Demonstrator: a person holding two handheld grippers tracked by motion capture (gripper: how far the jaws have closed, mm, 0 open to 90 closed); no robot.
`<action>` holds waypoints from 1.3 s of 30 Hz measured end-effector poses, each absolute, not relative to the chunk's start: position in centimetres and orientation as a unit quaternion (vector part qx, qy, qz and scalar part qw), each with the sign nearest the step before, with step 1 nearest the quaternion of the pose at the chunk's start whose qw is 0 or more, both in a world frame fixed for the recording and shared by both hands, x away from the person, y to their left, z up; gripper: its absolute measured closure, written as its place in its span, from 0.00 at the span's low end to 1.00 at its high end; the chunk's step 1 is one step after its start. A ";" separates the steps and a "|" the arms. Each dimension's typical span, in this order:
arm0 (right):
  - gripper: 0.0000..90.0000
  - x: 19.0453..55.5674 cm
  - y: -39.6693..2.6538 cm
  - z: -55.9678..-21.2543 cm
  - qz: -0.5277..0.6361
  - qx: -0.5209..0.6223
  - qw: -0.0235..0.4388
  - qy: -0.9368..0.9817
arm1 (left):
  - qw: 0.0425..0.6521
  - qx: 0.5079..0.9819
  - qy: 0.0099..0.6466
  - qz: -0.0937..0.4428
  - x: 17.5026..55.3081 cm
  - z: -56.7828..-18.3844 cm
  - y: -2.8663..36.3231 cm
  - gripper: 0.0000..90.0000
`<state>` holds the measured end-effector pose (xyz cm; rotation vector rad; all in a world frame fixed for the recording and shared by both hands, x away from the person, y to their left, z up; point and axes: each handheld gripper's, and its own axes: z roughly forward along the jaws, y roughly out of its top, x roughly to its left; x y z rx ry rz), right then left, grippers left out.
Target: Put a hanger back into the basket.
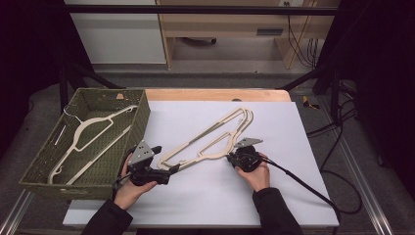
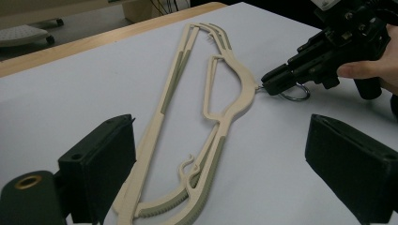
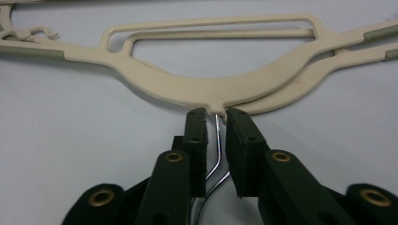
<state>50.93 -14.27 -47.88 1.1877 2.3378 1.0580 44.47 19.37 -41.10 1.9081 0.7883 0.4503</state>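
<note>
Two cream plastic hangers [image 1: 210, 139] lie stacked on the white table top [image 1: 274, 196], slanting from lower left to upper right. My right gripper [image 1: 230, 157] is at their middle, where the metal hooks [image 3: 217, 136] come out. Seen from the right gripper view, the right gripper [image 3: 216, 117] has its pads close on either side of the wire, with a thin gap left on each side. My left gripper [image 1: 173, 169] stands open at the hangers' lower left end. From the left gripper view, the left gripper [image 2: 220, 126] is spread wide over the hangers [image 2: 241, 89], and the right gripper [image 2: 270, 84] shows at the hook ring [image 2: 293, 93].
A green woven basket [image 1: 142, 117] stands at the table's left edge with a white hanger [image 1: 93, 132] inside. A black cable [image 1: 303, 186] trails from the right gripper off the table's right side. A wooden edge [image 1: 215, 94] runs along the back.
</note>
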 end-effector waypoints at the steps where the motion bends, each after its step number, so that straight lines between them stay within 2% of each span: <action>1: 0.93 50.9 -14.2 -47.9 0.368 0.416 0.151 0.818 | 0.492 0.786 0.325 0.185 44.5 -41.1 19.4 0.10; 9: 0.98 51.0 -14.1 -48.0 0.364 0.432 0.146 0.812 | 0.488 0.789 0.324 0.184 44.5 -41.3 19.1 0.10; 20: 0.99 50.9 -14.3 -47.5 0.375 0.439 0.142 0.804 | 0.477 0.799 0.319 0.181 44.8 -41.6 18.1 0.11; 39: 0.99 50.6 -14.4 -45.5 0.377 0.434 0.149 0.804 | 0.423 0.842 0.290 0.165 48.4 -41.7 11.5 0.13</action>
